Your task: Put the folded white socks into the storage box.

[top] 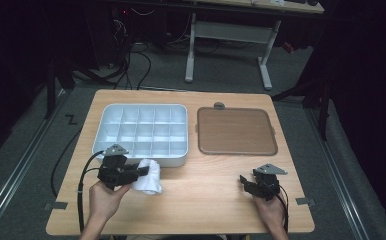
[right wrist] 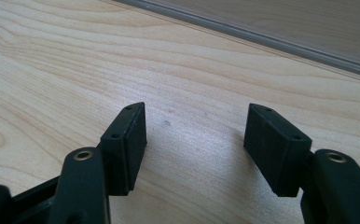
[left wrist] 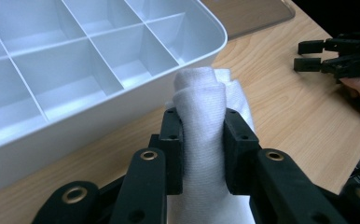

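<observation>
In the high view, a pale wooden table with rounded corners and a fine grain sits in the middle of the frame. On its upper left part lies a white plastic tray, smooth and glossy, split by thin walls into a grid of square compartments. To the right of it lies a flat brown board with rounded corners and a grey rim. At the lower left, the left claw, black and angular, is clamped on a white cloth, a soft rolled bundle just below the tray's lower right corner. At the lower right, the right claw rests in a hand on bare wood, well apart from the cloth.

In the left gripper view, the cloth stands in the centre of the frame, a rolled bundle with a fine woven, ribbed texture and rounded folds at the top. The two black pads press on it from either side. The tray takes up the upper left, its wall close behind the cloth. The right claw shows at the upper right.

In the right gripper view, the right claw has its jaws wide apart over the wood grain, with nothing between the flat, matte, finely ribbed pads. The board's grey rim crosses the top of the frame.
</observation>
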